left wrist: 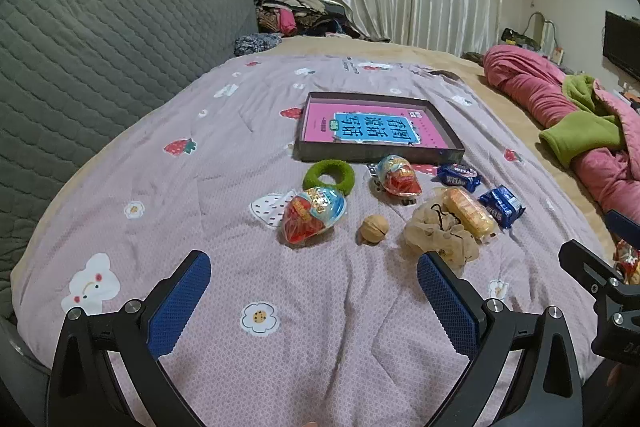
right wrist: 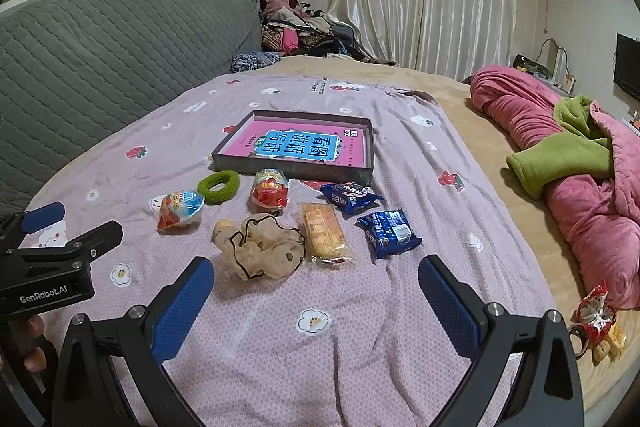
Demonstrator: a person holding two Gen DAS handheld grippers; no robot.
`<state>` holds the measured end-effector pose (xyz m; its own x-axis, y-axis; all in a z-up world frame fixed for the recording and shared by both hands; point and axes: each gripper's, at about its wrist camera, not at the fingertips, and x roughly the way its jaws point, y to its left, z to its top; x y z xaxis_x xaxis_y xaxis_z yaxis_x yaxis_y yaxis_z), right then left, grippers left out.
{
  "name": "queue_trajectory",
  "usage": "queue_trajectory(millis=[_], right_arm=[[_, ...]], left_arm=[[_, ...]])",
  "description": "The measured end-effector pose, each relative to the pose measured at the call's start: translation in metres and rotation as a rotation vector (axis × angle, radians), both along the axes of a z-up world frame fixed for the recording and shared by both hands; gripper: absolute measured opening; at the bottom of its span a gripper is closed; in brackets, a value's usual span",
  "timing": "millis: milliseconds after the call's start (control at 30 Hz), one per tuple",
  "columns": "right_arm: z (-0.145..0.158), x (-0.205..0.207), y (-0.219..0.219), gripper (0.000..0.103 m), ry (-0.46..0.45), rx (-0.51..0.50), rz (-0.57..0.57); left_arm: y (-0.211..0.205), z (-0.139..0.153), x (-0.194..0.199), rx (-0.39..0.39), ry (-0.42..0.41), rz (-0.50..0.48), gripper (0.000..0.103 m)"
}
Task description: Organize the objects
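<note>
walnut plain left view, hidden right

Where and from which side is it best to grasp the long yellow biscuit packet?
Probably across the middle of the yellow biscuit packet, from above, pads on its two long sides. It lies flat; the beige scrunchie touches its left side, so enter carefully there.

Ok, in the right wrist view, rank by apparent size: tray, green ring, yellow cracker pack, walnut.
1. tray, by far the largest, though farthest away.
2. yellow cracker pack.
3. green ring, smaller than the pack, but it lies farther back, so this gap is unsure.
4. walnut, smallest, partly hidden behind the beige scrunchie.
</note>
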<state>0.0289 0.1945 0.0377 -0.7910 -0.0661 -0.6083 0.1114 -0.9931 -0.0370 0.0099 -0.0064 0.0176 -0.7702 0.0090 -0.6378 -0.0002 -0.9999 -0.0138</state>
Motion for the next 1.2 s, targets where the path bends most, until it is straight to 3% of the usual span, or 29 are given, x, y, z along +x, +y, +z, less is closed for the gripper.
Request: queue_trajectory(millis=[667,1000,1200], right_arm=[[0.027,0.001,-0.004,0.103,0.058,-0.041,0.03],[0.048,-0.013,-0.013,0.103,0.104,-0.036,0.05],[0.056,-0.03,-0.029,0.103,0.106,0.01,0.084]], left_arm=[[-0.005,0.014,-0.008,0.022,0.001,0.003,0.103],[-0.021,0.041,-0.038,-0.038,0.02,0.016,0.103],[-0.026,0.045,-0.065,-0.004,-0.015,0.008,0.103]])
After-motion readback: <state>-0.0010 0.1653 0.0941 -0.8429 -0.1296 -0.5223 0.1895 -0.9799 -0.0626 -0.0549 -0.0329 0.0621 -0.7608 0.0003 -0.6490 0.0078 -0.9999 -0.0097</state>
